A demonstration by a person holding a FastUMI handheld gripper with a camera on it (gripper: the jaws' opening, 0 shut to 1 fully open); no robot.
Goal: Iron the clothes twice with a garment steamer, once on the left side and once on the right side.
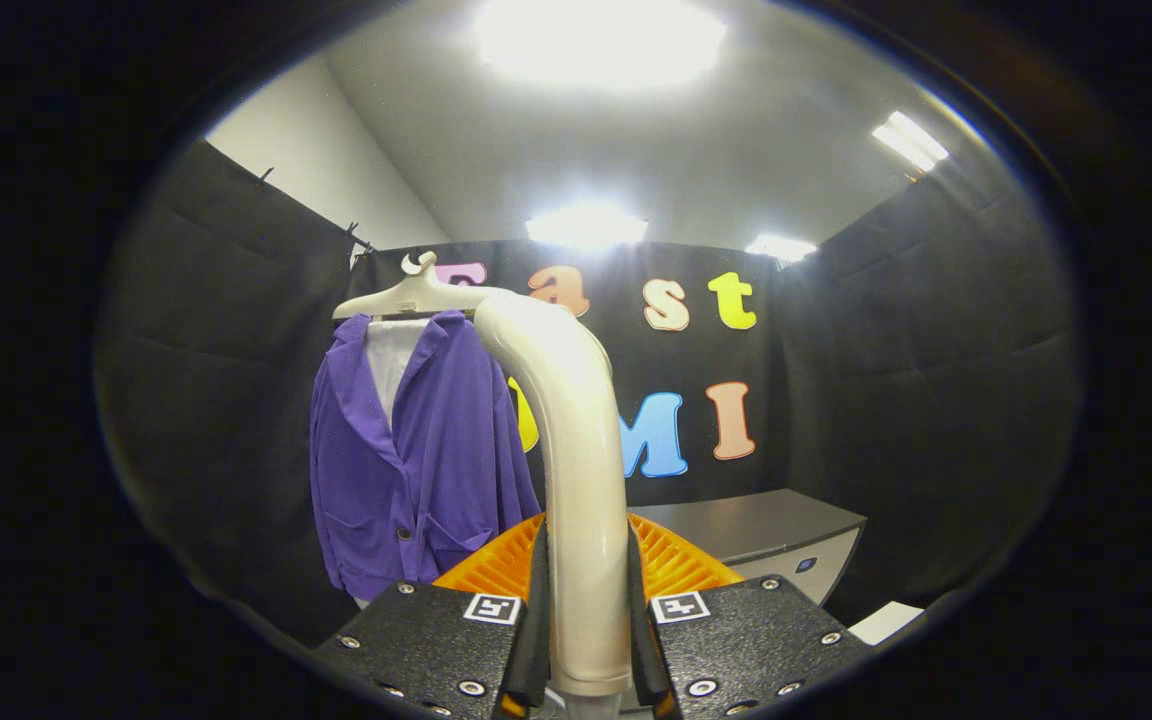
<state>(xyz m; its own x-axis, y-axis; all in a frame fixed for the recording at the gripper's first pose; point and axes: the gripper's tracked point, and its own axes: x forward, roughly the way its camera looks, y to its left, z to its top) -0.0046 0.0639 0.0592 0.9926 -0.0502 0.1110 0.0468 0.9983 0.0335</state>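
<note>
My gripper (586, 590) is shut on the cream handle of a garment steamer (576, 450), both fingers pressing its sides. The handle rises between the fingers and bends over to the left at its top, toward the clothes. A purple jacket (426, 450) over a white inner shirt (391, 360) hangs on a pale hanger (416, 295), beyond the fingers and left of the steamer. The steamer's top overlaps the hanger's right shoulder; I cannot tell whether it touches the cloth. The steamer's head is hidden behind its own bend.
A grey table or cabinet (766, 535) stands beyond the fingers to the right, with a white sheet (886, 622) lower right. Black cloth walls close in the booth. Bright ceiling lights (596, 40) glare overhead.
</note>
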